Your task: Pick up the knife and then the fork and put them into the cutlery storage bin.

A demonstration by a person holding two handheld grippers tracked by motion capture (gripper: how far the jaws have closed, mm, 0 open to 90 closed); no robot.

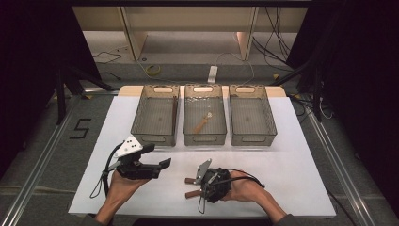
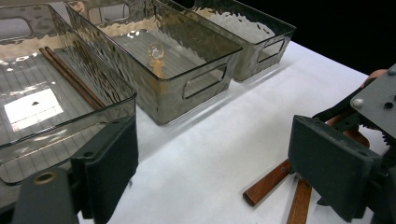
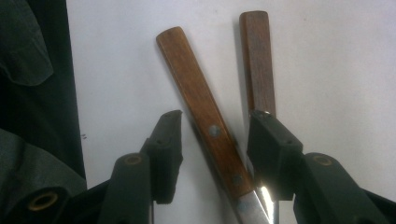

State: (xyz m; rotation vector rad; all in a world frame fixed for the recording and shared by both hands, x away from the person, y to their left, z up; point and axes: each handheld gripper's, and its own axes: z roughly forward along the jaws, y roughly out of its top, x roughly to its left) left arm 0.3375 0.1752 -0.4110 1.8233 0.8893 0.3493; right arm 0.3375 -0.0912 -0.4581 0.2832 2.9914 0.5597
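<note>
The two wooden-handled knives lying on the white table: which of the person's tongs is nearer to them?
Right. The right tongs straddle one handle of the wooden-handled knives, pads not yet pressing. The left tongs hover off to the left, apart from them.

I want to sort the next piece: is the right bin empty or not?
Empty, it seems: the right bin shows only its bare ribbed floor, while the middle bin holds a utensil.

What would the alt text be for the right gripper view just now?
The right gripper points its two black jaws down at a white table, straddling the nearer wooden-handled knife without visibly pressing on it. A second wooden-handled knife lies beside it, partly behind one jaw, and steel blade shows at the bottom edge.
</note>
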